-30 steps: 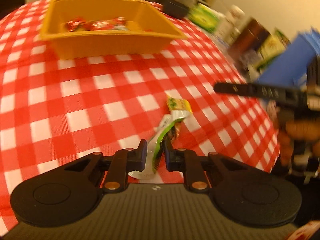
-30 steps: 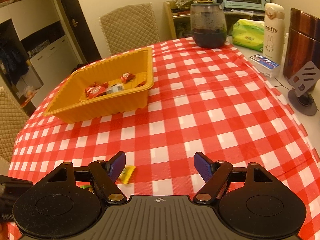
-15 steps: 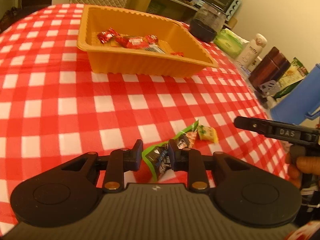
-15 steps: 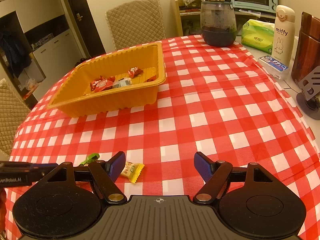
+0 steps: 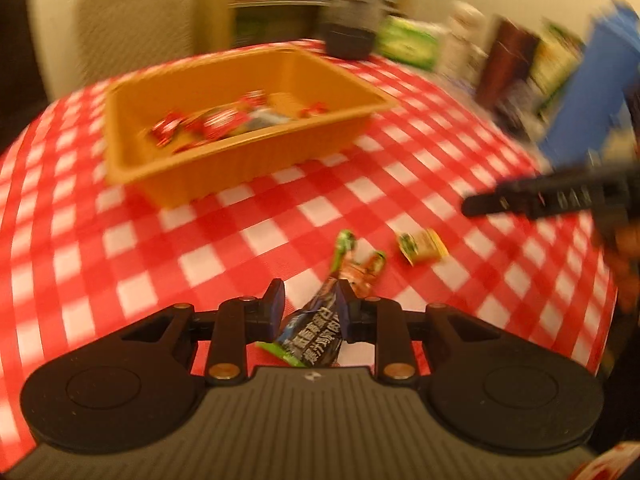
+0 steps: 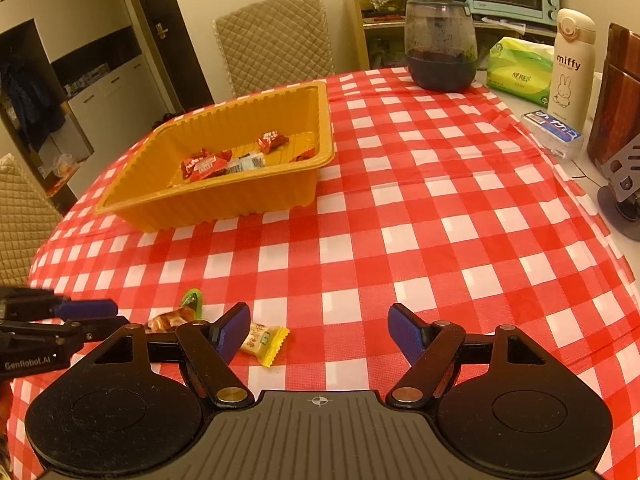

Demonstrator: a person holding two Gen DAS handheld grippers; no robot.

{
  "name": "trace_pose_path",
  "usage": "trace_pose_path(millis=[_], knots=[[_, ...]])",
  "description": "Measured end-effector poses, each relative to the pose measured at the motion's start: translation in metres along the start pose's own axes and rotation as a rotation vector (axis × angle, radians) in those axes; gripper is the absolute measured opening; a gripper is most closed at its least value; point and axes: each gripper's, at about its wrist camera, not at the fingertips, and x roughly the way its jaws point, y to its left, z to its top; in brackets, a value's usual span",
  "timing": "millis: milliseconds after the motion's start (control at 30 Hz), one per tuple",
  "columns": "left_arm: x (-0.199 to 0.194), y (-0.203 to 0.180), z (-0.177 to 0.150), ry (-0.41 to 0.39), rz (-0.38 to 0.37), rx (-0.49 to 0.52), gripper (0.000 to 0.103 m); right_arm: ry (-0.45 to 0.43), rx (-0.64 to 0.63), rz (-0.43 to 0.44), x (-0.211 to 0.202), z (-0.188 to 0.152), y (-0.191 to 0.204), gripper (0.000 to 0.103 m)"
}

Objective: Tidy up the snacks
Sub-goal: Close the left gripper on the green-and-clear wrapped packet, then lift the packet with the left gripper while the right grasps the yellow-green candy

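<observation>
Chair [image 6: 24, 216] with quilted beige cover at the far left edge of the right wrist view, beside a table under a red-and-white checked cloth [image 6: 420, 216]. Left gripper [image 5: 308, 308]: fingers nearly together, pinching a dark snack packet with a green edge [image 5: 314, 334], whose far end trails toward the cloth; this view is blurred, so whether the packet is clear of the cloth cannot be told. Orange tray [image 6: 208, 204], ribbed walls, left of centre on the cloth and well apart from both grippers, holding several red-wrapped sweets [image 6: 202, 166] and a pale one. Loose items on the cloth, near the front edge: a brown-and-green wrapper [image 6: 176, 316], partly hidden behind the left finger of the right gripper; just right of it, a small yellow sweet [image 6: 264, 340] lying flat beside that same finger. Right gripper [image 6: 320, 332]: fingers spread wide, nothing between them, hovering over bare checked cloth. Second quilted chair [image 6: 276, 44] behind the tray. Dark glass jar [image 6: 440, 52] at the far side of the table, then a green tissue pack [image 6: 520, 70], a white flask marked "miffy" [image 6: 572, 64], a small blue-and-white box [image 6: 554, 134], and a dark wooden object [image 6: 618, 92] at the right edge.
</observation>
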Motion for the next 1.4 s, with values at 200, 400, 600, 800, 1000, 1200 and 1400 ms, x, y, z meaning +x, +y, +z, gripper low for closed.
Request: trace_pose_path(millis=[200, 400, 600, 800, 1000, 1200, 1400], knots=[[0.018, -0.028, -0.001, 0.030, -0.009, 0.218, 0.024, 0.028, -0.029, -0.006, 0.007, -0.003, 0.001, 0.076], [0.028, -0.028, 0.000, 0.042, -0.001, 0.226, 0.031, 0.060, -0.164, 0.010, 0.021, -0.010, 0.015, 0.076], [0.029, -0.025, -0.001, 0.032, 0.002, 0.186, 0.032, 0.070, -0.289, 0.044, 0.030, -0.020, 0.034, 0.075], [0.034, -0.025, -0.006, 0.039, 0.010, 0.202, 0.031, 0.059, -0.491, 0.062, 0.036, -0.025, 0.054, 0.075], [0.032, -0.019, -0.004, 0.045, 0.028, 0.135, 0.029, 0.075, -0.609, 0.111, 0.049, -0.026, 0.058, 0.062], [0.026, -0.005, -0.003, 0.051, 0.062, 0.032, 0.027, 0.103, -0.623, 0.191, 0.057, -0.019, 0.051, 0.054], [0.031, -0.009, -0.004, 0.056, 0.071, 0.057, 0.027, 0.113, -0.650, 0.288, 0.061, -0.014, 0.039, 0.044]])
